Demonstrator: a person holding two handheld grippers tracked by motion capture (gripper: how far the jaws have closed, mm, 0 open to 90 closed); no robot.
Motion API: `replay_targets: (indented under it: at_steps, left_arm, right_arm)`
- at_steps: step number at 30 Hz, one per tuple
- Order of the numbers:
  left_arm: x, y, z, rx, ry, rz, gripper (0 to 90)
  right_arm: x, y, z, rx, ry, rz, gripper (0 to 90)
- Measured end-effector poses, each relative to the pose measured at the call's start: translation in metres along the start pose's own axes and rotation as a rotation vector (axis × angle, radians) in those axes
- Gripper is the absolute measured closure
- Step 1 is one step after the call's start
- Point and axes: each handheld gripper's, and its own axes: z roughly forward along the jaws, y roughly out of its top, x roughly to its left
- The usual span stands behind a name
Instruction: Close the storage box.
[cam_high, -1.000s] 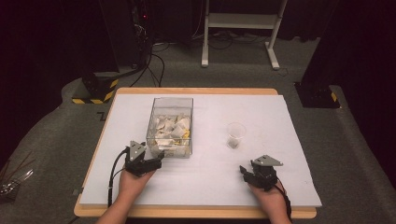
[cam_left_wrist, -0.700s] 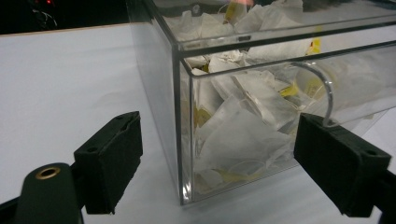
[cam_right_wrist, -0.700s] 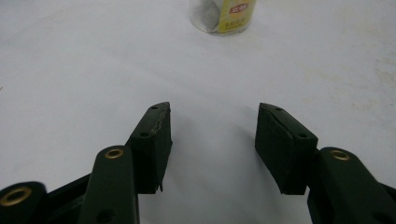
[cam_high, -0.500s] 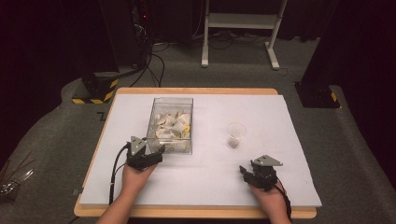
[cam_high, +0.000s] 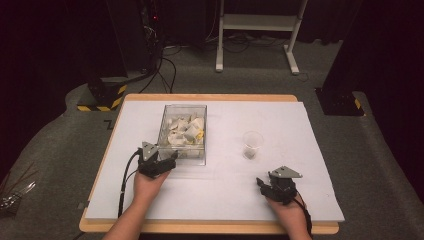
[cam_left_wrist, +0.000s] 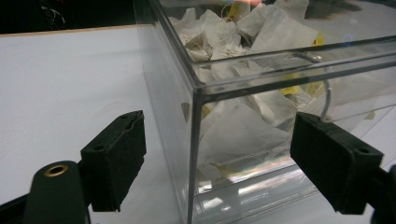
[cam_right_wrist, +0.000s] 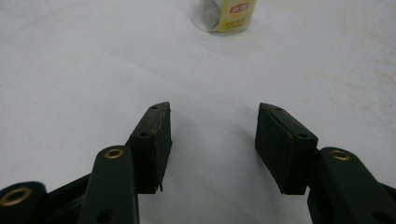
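**At the box corner, left jaws wide apart**

On the white table (cam_high: 300, 150) stand one clear box (cam_high: 183, 150) of tea bags (cam_high: 186, 131) and one clear cup (cam_high: 252, 145), well apart. From above, the left hand-held gripper (cam_high: 167, 161) sits at the box's near left corner, and the right hand-held gripper (cam_high: 265, 184) rests on the table near the cup.

Its own view brings the left hand-held gripper (cam_left_wrist: 215, 158) close: the box's corner edge (cam_left_wrist: 194, 154) stands between the jaws, which have just been closing a little yet are still wide, neither pad touching the walls. White bags (cam_left_wrist: 243, 130) with yellow tags are piled inside; their count cannot be told.

Seen in its own view, the right hand-held gripper (cam_right_wrist: 212, 140) is half open over bare table, nothing between the jaws, and the cup (cam_right_wrist: 224, 16) ahead holds a bag with a yellow label.

Beyond the table lie grey carpet (cam_high: 380, 150), a white stand (cam_high: 257, 30), black cables and two yellow-striped black bases.
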Motion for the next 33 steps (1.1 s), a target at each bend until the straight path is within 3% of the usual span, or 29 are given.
replay_targets:
  at_steps: [11, 15, 19, 21, 28, 33]
  left_arm:
    - [-0.001, 0.0, 0.004, -0.003, -0.007, -0.016, 18.7]
    - [0.0, -0.001, 0.003, 0.019, -0.007, -0.023, 20.6]
    - [0.001, -0.001, -0.002, 0.037, -0.011, -0.001, 20.6]
    - [0.001, -0.001, -0.006, 0.051, -0.017, 0.011, 20.6]
    - [0.005, -0.007, -0.019, 0.063, -0.074, -0.01, 24.5]
    - [0.008, -0.01, -0.029, 0.072, -0.096, -0.002, 25.5]
  right_arm:
    - [0.0, 0.0, 0.0, -0.001, 0.0, -0.001, 45.6]
    - [0.0, 0.0, 0.0, -0.001, 0.002, 0.002, 45.6]
    - [0.0, 0.0, 0.0, 0.0, 0.002, 0.001, 45.5]
    - [0.0, 0.0, 0.0, -0.001, 0.003, 0.001, 45.5]
    - [0.0, 0.0, 0.0, 0.0, 0.002, 0.001, 45.4]
    - [0.0, 0.0, 0.0, 0.0, 0.001, -0.002, 45.4]
